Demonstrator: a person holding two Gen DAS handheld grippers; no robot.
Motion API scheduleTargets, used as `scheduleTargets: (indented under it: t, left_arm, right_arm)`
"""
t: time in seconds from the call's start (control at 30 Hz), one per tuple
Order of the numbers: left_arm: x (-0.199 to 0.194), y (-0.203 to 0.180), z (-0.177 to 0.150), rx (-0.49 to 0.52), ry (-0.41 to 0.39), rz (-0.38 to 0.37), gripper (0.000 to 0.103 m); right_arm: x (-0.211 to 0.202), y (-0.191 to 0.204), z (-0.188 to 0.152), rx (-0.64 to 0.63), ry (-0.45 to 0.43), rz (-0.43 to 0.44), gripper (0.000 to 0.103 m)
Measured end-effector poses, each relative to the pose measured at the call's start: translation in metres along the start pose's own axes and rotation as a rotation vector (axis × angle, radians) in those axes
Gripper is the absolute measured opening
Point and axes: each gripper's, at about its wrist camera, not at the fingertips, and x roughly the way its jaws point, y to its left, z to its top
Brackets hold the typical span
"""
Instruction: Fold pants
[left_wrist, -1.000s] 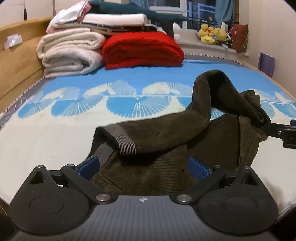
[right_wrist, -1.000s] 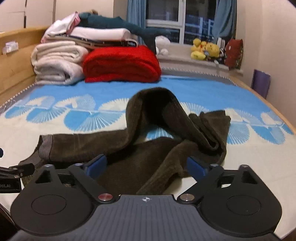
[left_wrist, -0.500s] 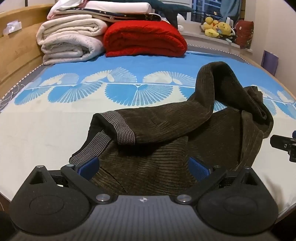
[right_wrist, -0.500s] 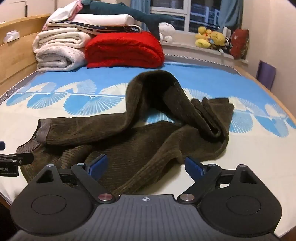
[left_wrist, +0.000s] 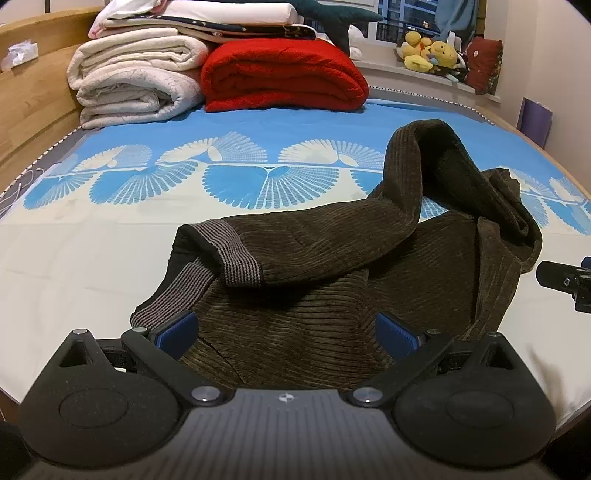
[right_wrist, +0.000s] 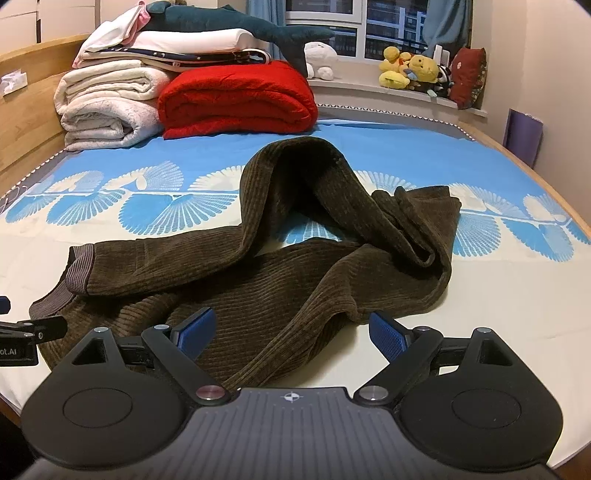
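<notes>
The pants (right_wrist: 295, 266) lie crumpled on the bed (right_wrist: 498, 314) near its front edge, one leg humped up and its cuff (left_wrist: 236, 254) flopped across the other. I judge the fold hasn't properly begun; they need straightening first. My left claw (left_wrist: 286, 332) and right claw (right_wrist: 291, 330) both hover released, grasping nothing, over the near fabric. Next I'd pinch the cuff and the far bunched end and pull flat. I see no containers.
</notes>
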Motion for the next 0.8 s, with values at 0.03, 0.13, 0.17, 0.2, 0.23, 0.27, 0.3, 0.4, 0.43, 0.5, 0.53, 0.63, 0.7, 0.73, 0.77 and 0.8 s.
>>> scheduleTargets:
  t: [0.03,0.13,0.17,0.2,0.23,0.27,0.3,0.4,0.43,0.5,0.53,0.63,0.7,0.73,0.77,0.8]
  left_arm:
    - [0.0002,-0.0004,-0.0002,-0.001,0.0,0.001,0.102]
    - [0.0001,-0.0008,-0.0006,-0.005,0.003,0.0,0.102]
    - [0.0002,-0.0007,-0.0009,-0.006,0.003,-0.001,0.102]
    - [0.0003,-0.0008,-0.0009,-0.005,0.002,-0.002,0.102]
    - [0.0005,-0.002,-0.0011,-0.005,0.002,-0.001,0.102]
    - [0.0007,-0.0024,-0.0011,-0.005,0.002,-0.001,0.102]
    - [0.0009,-0.0027,-0.0012,-0.006,0.002,-0.001,0.102]
    - [0.0011,-0.0032,-0.0014,-0.006,0.002,-0.001,0.102]
    - [0.001,-0.0033,-0.0015,-0.006,0.002,-0.001,0.102]
    - [0.001,-0.0035,-0.0014,-0.006,0.002,-0.001,0.102]
    - [0.0011,-0.0037,-0.0016,-0.005,0.002,-0.001,0.102]
    - [0.0012,-0.0039,-0.0016,-0.005,0.002,0.0,0.102]
    - [0.0012,-0.0039,-0.0017,-0.006,0.002,0.0,0.102]
    - [0.0012,-0.0039,-0.0017,-0.006,0.002,0.0,0.102]
    - [0.0012,-0.004,-0.0017,-0.005,0.002,-0.001,0.102]
    - [0.0013,-0.0042,-0.0018,-0.004,0.001,-0.001,0.102]
  right_arm:
    - [0.0,-0.0016,-0.0002,0.003,0.002,0.001,0.091]
    - [0.0003,0.0,0.0006,0.009,0.007,-0.001,0.091]
    - [0.0004,0.0004,0.0009,0.01,0.008,-0.001,0.091]
    - [0.0004,0.0012,0.001,0.01,0.007,-0.001,0.091]
    - [0.0005,0.0012,0.0011,0.01,0.007,0.0,0.091]
    - [0.0006,0.0012,0.0011,0.009,0.007,0.001,0.091]
    - [0.0008,0.0019,0.0012,0.007,0.008,0.001,0.091]
    - [0.0007,0.0021,0.0017,0.006,0.01,0.003,0.091]
    - [0.0007,0.0023,0.0017,0.006,0.01,0.002,0.091]
    - [0.0007,0.0025,0.0017,0.006,0.011,0.002,0.091]
    - [0.0008,0.0024,0.0017,0.006,0.011,0.002,0.091]
    - [0.0008,0.0024,0.002,0.007,0.011,0.002,0.091]
    - [0.0008,0.0024,0.002,0.007,0.012,0.002,0.091]
    - [0.0009,0.002,0.0018,0.007,0.012,0.003,0.091]
    - [0.0008,0.0025,0.0019,0.007,0.012,0.002,0.091]
    - [0.0008,0.0023,0.0018,0.006,0.012,0.003,0.091]
